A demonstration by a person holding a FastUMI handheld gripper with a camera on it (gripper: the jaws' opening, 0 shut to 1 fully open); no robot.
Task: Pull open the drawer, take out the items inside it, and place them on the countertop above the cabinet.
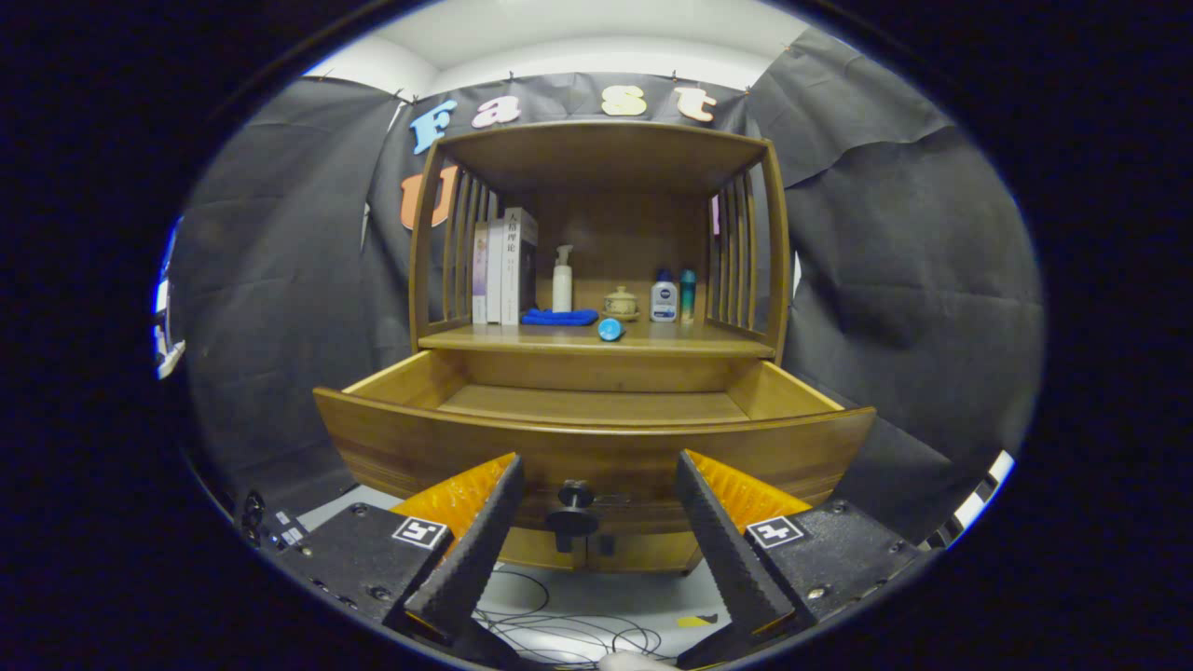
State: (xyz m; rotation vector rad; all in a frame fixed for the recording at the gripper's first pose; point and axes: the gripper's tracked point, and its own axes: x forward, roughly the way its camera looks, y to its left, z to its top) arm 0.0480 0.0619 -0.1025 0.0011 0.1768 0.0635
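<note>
Wooden cabinet (596,280) ahead; drawer (596,438) already pulled out.
My claw (596,503) gapes wide, empty, knob (575,508) between fingers; drawer floor looks bare; small blue item (610,328) on countertop beyond.

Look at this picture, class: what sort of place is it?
Probably a staged recording booth, not a home: black cloth walls hang behind a lone wooden cabinet with its drawer open, cables lie on the floor, and the gripper has its jaws open.

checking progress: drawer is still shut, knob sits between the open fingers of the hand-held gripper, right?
Not quite: the gripper view shows the drawer pulled open, with its floor visible. The rest holds: the knob sits between the spread fingers of the hand-held gripper, which touch nothing.
</note>
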